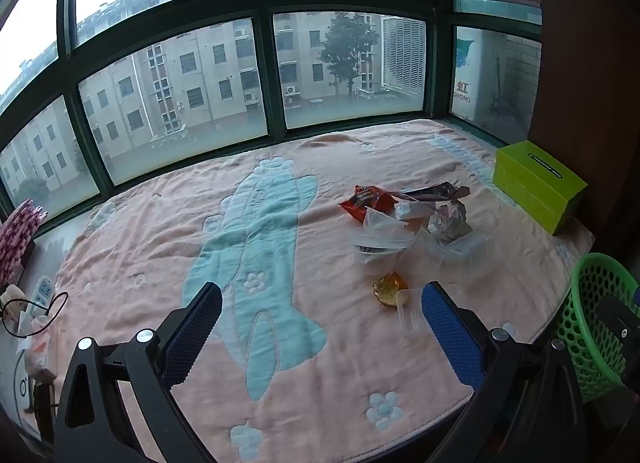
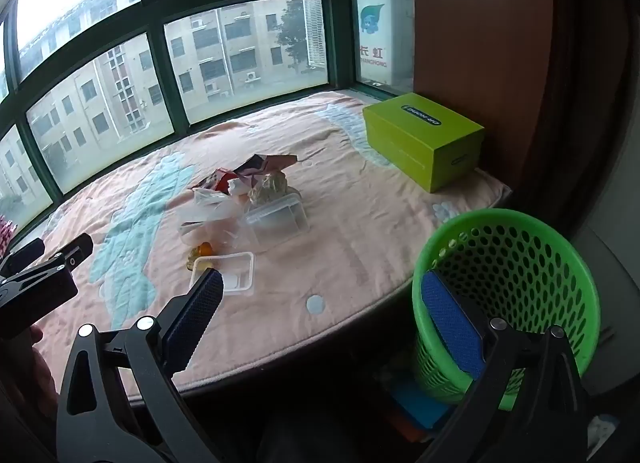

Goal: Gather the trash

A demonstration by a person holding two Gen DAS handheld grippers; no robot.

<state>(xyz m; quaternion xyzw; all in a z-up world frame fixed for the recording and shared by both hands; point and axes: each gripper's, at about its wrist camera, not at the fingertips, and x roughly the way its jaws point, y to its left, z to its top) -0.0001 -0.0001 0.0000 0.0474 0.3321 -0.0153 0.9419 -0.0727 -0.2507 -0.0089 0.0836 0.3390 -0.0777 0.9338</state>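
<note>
A pile of trash lies on the pink blanket [image 1: 160, 247]: a red snack wrapper [image 1: 362, 201], clear plastic bags [image 1: 380, 239], a crumpled foil wrapper [image 1: 448, 219], an orange-yellow piece [image 1: 389, 287] and a clear plastic tray [image 2: 228, 273]. The pile also shows in the right wrist view [image 2: 240, 199]. A green mesh basket [image 2: 508, 287] stands beside the platform's right edge. My left gripper [image 1: 322, 303] is open and empty, just short of the pile. My right gripper [image 2: 320, 295] is open and empty, its right finger in front of the basket.
A lime-green box [image 2: 424, 139] sits at the back right corner by a brown wall. Windows run along the far side. A power strip [image 1: 42, 291], cable and small items lie at the left edge. The left gripper shows at the left of the right wrist view [image 2: 44, 275].
</note>
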